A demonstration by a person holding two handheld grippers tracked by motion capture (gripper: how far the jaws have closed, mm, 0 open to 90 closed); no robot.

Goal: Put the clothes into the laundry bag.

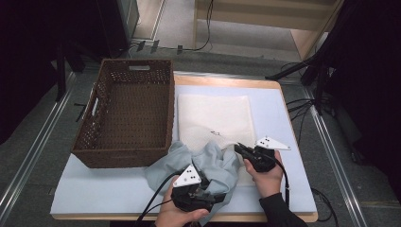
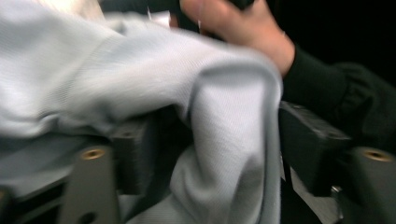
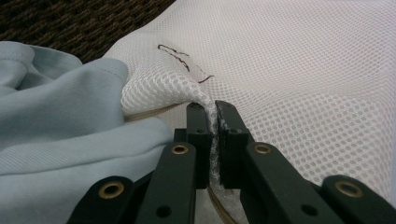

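Note:
A light blue garment (image 1: 208, 163) lies crumpled at the table's front, partly over the near corner of a white mesh bag (image 1: 215, 116) that is spread flat beside it. My left gripper (image 1: 218, 195) sits low at the garment's front edge. In the left gripper view a fold of the garment (image 2: 224, 140) hangs between the jaws of the left gripper (image 2: 219, 140), which stand apart and do not press it. My right gripper (image 3: 211, 109) is shut on a raised edge of the mesh bag (image 3: 303, 70), next to the garment (image 3: 60, 116).
A brown wicker basket (image 1: 127, 66) stands at the left of the white table top (image 1: 94, 189), right beside the garment and bag. The person's right hand (image 2: 233, 23) shows beyond the cloth in the left gripper view. Dark stands and cables flank the table.

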